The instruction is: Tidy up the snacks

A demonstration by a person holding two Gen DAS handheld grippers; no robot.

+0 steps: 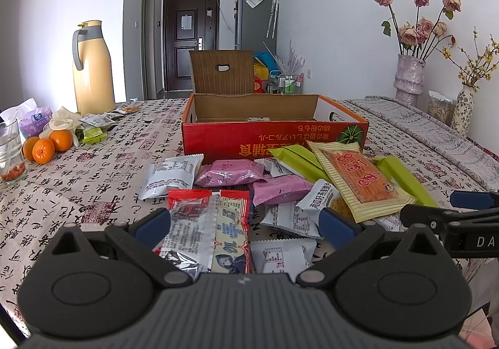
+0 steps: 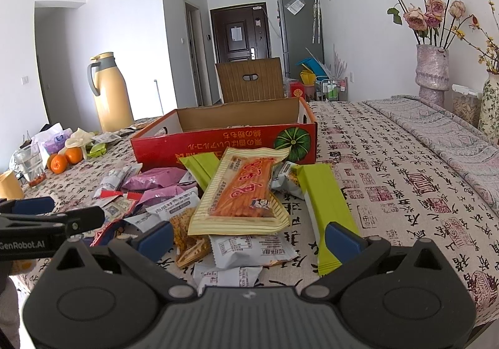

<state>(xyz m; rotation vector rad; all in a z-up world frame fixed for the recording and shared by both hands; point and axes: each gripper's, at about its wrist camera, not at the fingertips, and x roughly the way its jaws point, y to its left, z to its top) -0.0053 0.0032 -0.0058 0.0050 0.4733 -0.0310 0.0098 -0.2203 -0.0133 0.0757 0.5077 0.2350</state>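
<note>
Spread with a calligraphy-print tablecloth (image 2: 389, 162), the table is seen heaped with loose snack packets (image 1: 280, 187) just in front of an open red cardboard box (image 1: 274, 134), which appears nearly empty. Both the left gripper (image 1: 246, 224) and the right gripper (image 2: 249, 235) are held wide apart above the pile, nothing grasped. Sorting is judged barely begun. A red-and-silver sachet (image 1: 202, 224) lies between the left jaws; closing on it and a lift to the box would be called for next.

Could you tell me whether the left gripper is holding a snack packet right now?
No, the left gripper is open, its fingers empty above the packets.
</note>
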